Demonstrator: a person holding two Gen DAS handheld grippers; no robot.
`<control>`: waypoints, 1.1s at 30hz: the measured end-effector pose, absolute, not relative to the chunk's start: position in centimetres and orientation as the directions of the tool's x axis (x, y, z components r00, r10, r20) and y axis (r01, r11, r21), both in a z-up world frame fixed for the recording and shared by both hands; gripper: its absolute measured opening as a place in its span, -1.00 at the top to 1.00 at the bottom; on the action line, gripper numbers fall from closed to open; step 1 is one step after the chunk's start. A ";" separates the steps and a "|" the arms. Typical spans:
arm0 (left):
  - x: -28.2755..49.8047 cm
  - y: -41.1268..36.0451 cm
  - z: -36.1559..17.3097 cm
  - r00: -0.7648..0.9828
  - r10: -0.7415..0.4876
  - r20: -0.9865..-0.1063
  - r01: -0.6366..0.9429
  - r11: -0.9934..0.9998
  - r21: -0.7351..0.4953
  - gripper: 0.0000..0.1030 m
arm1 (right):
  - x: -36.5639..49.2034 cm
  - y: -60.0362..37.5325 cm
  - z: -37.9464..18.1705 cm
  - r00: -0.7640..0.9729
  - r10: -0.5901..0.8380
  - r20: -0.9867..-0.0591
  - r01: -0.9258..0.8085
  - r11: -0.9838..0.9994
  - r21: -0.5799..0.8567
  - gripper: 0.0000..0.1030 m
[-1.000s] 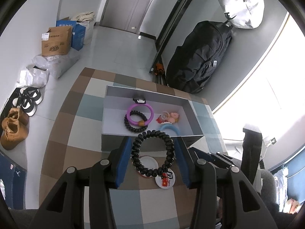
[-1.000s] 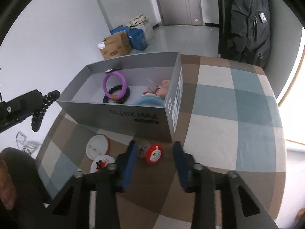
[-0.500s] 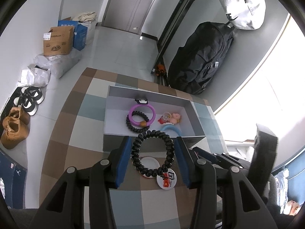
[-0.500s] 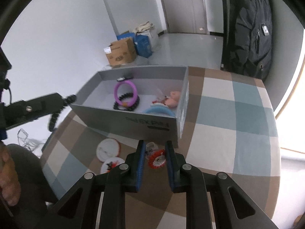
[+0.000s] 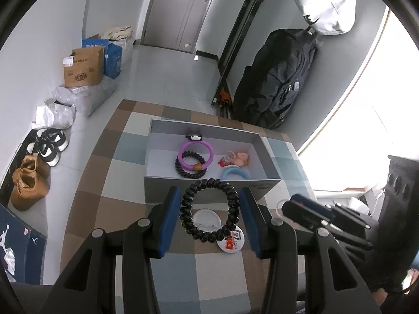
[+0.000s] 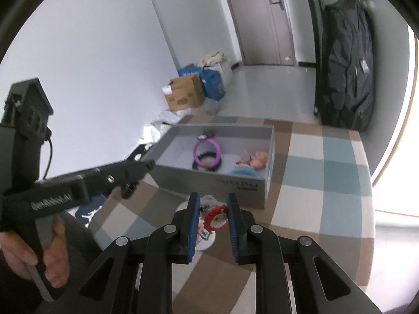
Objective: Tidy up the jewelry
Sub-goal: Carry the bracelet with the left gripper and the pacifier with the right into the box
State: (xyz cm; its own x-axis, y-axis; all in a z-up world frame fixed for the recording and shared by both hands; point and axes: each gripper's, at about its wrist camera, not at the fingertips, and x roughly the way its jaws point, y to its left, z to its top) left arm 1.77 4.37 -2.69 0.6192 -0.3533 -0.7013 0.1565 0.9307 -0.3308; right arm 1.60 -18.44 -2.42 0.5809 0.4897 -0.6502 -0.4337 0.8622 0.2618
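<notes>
My left gripper is shut on a black coil bracelet and holds it above the table, just in front of the grey box. The box holds a purple ring, another black coil bracelet, a pink charm and a blue band. My right gripper is shut on a red and white round brooch, lifted above the table in front of the box. The left gripper shows at the left of the right wrist view.
Two round white badges lie on the checked tablecloth under my left gripper. One badge shows under my right gripper. A black bag, cardboard boxes and shoes are on the floor beyond the table.
My right gripper closed on the red and white brooch and lifted it off the table, tilting upward. My left gripper kept the black coil bracelet and stayed almost still.
</notes>
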 end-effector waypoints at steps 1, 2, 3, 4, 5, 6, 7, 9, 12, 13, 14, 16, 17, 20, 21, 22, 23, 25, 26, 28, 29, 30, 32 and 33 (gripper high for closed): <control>1.7 4.3 -2.5 0.623 -0.351 -0.700 0.156 0.932 -0.328 0.21 | 1.6 -18.6 -1.9 0.586 0.495 -0.641 -0.435 0.860 0.266 0.62; 1.6 4.2 -2.4 0.626 -0.347 -0.698 0.154 0.933 -0.326 0.21 | 1.5 -18.7 -1.4 0.588 0.505 -0.632 -0.438 0.856 0.276 0.62; 1.6 4.2 -2.2 0.628 -0.346 -0.697 0.153 0.933 -0.325 0.21 | 1.5 -18.8 -1.0 0.589 0.513 -0.624 -0.440 0.852 0.285 0.62; 1.6 4.1 -2.1 0.630 -0.345 -0.695 0.154 0.933 -0.324 0.21 | 1.6 -18.9 -0.6 0.593 0.520 -0.615 -0.441 0.849 0.291 0.62; 1.6 4.0 -1.9 0.633 -0.342 -0.694 0.153 0.935 -0.321 0.21 | 1.6 -19.0 -0.3 0.594 0.524 -0.610 -0.444 0.846 0.294 0.62; 1.7 3.9 -1.7 0.636 -0.337 -0.694 0.152 0.937 -0.315 0.21 | 1.8 -19.1 0.1 0.596 0.532 -0.602 -0.449 0.842 0.299 0.62; 1.8 3.9 -1.4 0.638 -0.335 -0.693 0.155 0.938 -0.311 0.21 | 1.8 -19.1 0.5 0.598 0.535 -0.597 -0.452 0.840 0.299 0.62; 2.0 3.8 -1.0 0.644 -0.335 -0.688 0.156 0.938 -0.311 0.21 | 2.1 -19.0 1.2 0.604 0.537 -0.588 -0.464 0.837 0.288 0.62; 2.6 3.6 -0.5 0.650 -0.333 -0.683 0.157 0.938 -0.308 0.21 | 2.8 -18.9 2.0 0.608 0.545 -0.577 -0.479 0.832 0.280 0.62; 2.8 3.5 -0.4 0.651 -0.332 -0.683 0.156 0.938 -0.308 0.21 | 3.1 -18.9 2.2 0.608 0.547 -0.575 -0.483 0.830 0.279 0.62; 3.2 3.5 -0.4 0.648 -0.332 -0.686 0.154 0.938 -0.309 0.21 | 3.3 -18.9 2.3 0.609 0.548 -0.573 -0.485 0.829 0.278 0.62; 3.6 3.5 -0.4 0.643 -0.332 -0.691 0.148 0.938 -0.314 0.21 | 4.0 -18.9 2.5 0.609 0.554 -0.567 -0.490 0.826 0.281 0.62; 3.9 3.5 -0.4 0.639 -0.339 -0.690 0.147 0.935 -0.323 0.21 | 4.4 -19.0 2.5 0.608 0.557 -0.566 -0.489 0.824 0.285 0.62; 4.8 3.4 -0.5 0.632 -0.346 -0.693 0.146 0.932 -0.332 0.21 | 5.7 -19.0 2.4 0.599 0.568 -0.564 -0.488 0.818 0.304 0.62; 5.1 3.3 -0.5 0.630 -0.346 -0.695 0.147 0.932 -0.331 0.21 | 6.3 -19.0 2.3 0.598 0.569 -0.564 -0.486 0.817 0.309 0.62; 5.4 3.3 -0.6 0.628 -0.347 -0.697 0.147 0.932 -0.332 0.21 | 6.9 -19.0 2.1 0.594 0.572 -0.565 -0.485 0.816 0.315 0.62; 5.9 3.2 -0.6 0.624 -0.350 -0.698 0.147 0.931 -0.335 0.21 | 7.2 -18.9 2.0 0.592 0.574 -0.566 -0.485 0.814 0.319 0.62; 6.7 3.0 -0.7 0.622 -0.349 -0.701 0.147 0.932 -0.333 0.21 | 8.4 -18.8 1.5 0.583 0.578 -0.571 -0.485 0.811 0.327 0.62; 7.2 2.9 -0.8 0.621 -0.347 -0.703 0.147 0.932 -0.331 0.21 | 8.9 -18.7 1.3 0.580 0.577 -0.575 -0.484 0.812 0.327 0.62; 8.2 2.8 -1.1 0.615 -0.352 -0.705 0.151 0.931 -0.334 0.21 | 9.7 -18.5 1.0 0.572 0.582 -0.578 -0.487 0.808 0.332 0.62; 8.5 2.7 -1.3 0.614 -0.351 -0.707 0.148 0.931 -0.333 0.21 | 10.3 -18.3 0.7 0.568 0.584 -0.580 -0.487 0.807 0.335 0.62; 9.0 2.7 -1.5 0.610 -0.355 -0.709 0.150 0.930 -0.336 0.21 | 10.8 -18.2 0.5 0.562 0.587 -0.583 -0.488 0.804 0.339 0.62; 9.5 2.6 -1.9 0.604 -0.360 -0.711 0.149 0.927 -0.344 0.21 | 11.4 -18.1 0.0 0.555 0.593 -0.584 -0.487 0.800 0.349 0.62; 9.8 2.7 -2.2 0.600 -0.364 -0.713 0.147 0.926 -0.349 0.21 | 11.8 -18.1 -0.3 0.549 0.596 -0.586 -0.486 0.798 0.357 0.62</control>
State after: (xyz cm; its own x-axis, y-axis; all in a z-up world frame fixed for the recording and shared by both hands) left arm 9.80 2.66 -2.24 0.5999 -0.3638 -0.7126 0.1474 0.9256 -0.3485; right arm 11.81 -18.07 -0.30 0.5490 0.5963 -0.5857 -0.4860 0.7978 0.3568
